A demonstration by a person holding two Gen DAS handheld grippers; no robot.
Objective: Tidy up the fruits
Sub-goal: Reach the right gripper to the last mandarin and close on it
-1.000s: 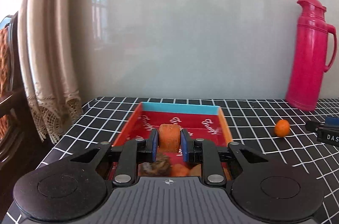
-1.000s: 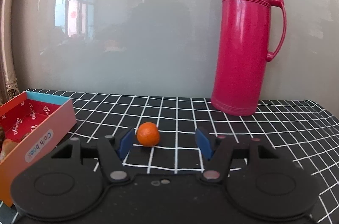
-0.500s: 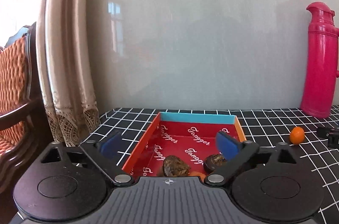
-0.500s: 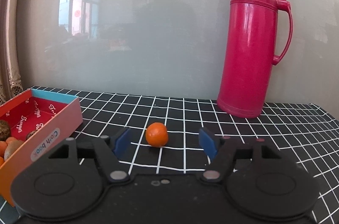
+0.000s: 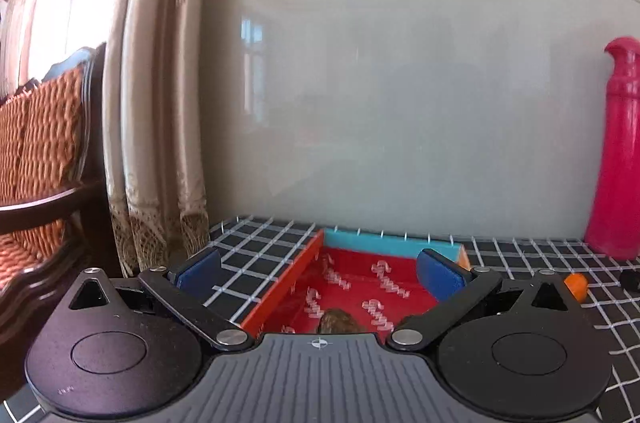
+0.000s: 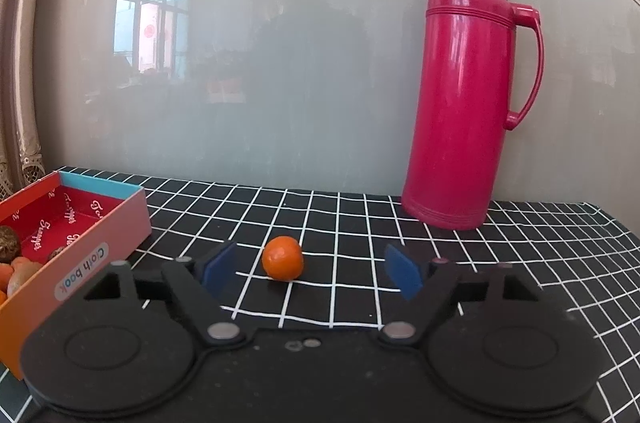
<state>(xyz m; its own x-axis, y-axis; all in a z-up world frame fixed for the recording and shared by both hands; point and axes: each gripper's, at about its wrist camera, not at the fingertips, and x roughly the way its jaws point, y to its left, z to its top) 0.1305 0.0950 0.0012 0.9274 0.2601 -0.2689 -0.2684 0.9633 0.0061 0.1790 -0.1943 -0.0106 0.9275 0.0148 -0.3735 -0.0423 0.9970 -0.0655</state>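
Note:
A red box [image 5: 288,287] with a blue far wall sits on the checked table; it also shows in the right wrist view [image 6: 104,219], holding several orange and brown fruits [image 6: 16,263]. My left gripper [image 5: 320,269] is open and empty above the box, over a brown fruit [image 5: 338,321]. A small orange [image 6: 282,257] lies on the table; its edge shows in the left wrist view [image 5: 576,285]. My right gripper [image 6: 312,269] is open and empty, with the orange just ahead between its fingers, nearer the left one.
A tall pink thermos [image 6: 468,91] stands at the back right against the grey wall; it also shows in the left wrist view [image 5: 620,159]. A curtain [image 5: 156,103] and a wooden chair [image 5: 40,163] stand left of the table edge.
My left gripper opened, let go of the orange fruit into the box, and rose back. My right gripper moved a little closer to the small orange.

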